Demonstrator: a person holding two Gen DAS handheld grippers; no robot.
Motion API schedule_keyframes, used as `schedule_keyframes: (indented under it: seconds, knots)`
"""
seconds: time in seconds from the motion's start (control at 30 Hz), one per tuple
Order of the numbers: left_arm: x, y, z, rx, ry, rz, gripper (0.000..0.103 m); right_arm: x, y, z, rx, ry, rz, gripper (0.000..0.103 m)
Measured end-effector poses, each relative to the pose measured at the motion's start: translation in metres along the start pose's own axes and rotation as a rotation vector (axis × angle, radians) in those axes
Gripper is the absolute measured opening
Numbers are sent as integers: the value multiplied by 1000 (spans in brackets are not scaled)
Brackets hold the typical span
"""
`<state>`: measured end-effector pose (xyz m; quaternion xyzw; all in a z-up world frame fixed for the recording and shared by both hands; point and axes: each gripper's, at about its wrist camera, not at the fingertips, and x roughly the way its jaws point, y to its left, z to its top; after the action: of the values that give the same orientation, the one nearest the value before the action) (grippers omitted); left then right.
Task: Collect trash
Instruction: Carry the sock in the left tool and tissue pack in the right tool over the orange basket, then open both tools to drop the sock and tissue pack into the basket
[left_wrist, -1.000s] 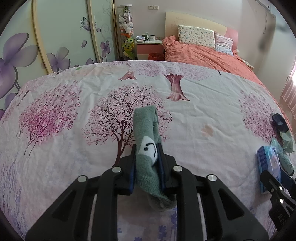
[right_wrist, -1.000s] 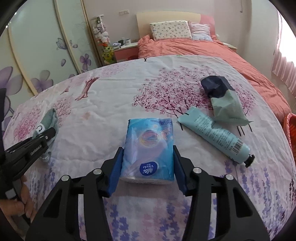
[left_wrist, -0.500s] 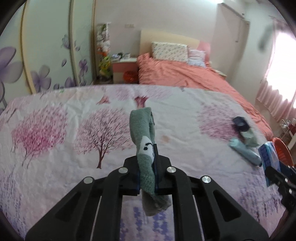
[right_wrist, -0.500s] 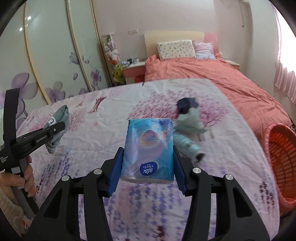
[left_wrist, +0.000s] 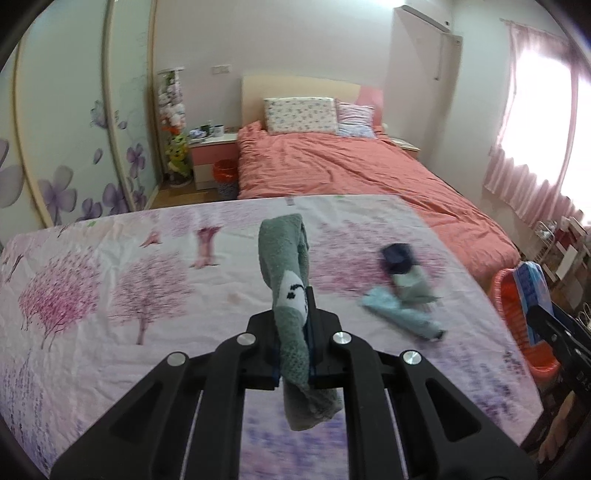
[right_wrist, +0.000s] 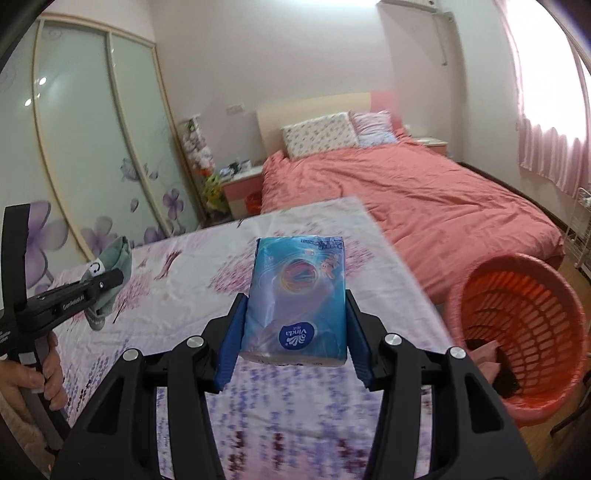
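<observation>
My left gripper (left_wrist: 293, 328) is shut on a grey-green sock (left_wrist: 286, 266) with a small white face patch, lifted above the floral bedspread (left_wrist: 110, 295). The sock's toe hangs below the jaws. In the right wrist view the same sock (right_wrist: 116, 256) shows at far left in that gripper (right_wrist: 110, 282). My right gripper (right_wrist: 295, 314) is shut on a blue tissue pack (right_wrist: 297, 295), held over the bedspread's right edge. A red plastic basket (right_wrist: 524, 332) stands on the floor to the right of it, with dark items inside. The tissue pack (left_wrist: 528, 291) also shows at the left wrist view's right edge.
On the bedspread lie a pale blue tube (left_wrist: 402, 314), a pale green packet (left_wrist: 410, 284) and a dark blue item (left_wrist: 397, 256). Beyond is a bed with a coral duvet (right_wrist: 424, 195), a nightstand (left_wrist: 214, 155) and a sliding wardrobe (right_wrist: 92, 147). A hand (right_wrist: 33, 376) holds the left gripper's handle.
Both grippers rose and swung right, each keeping its load. The left jaws closed tighter on the sock. The red basket came into the right wrist view beside the tissue pack.
</observation>
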<state>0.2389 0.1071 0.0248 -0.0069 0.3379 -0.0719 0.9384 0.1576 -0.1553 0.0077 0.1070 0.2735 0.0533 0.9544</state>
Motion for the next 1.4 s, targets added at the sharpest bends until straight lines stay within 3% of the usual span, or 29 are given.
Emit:
schedule_keyframes:
  seconds: [0.47, 0.83, 1.33, 1.4]
  knots:
    - [-25, -157, 3, 149, -33, -266, 11, -51, -90, 8, 94, -122, -134, 51]
    - [1, -267, -9, 248, 19, -462, 11, -60, -157, 1, 198, -149, -226, 51]
    - [61, -360, -28, 314, 122, -561, 13, -49, -233, -2, 341, -161, -248, 51]
    - [70, -367, -29, 317, 129, -550, 24, -47, -241, -2, 352, -159, -241, 53]
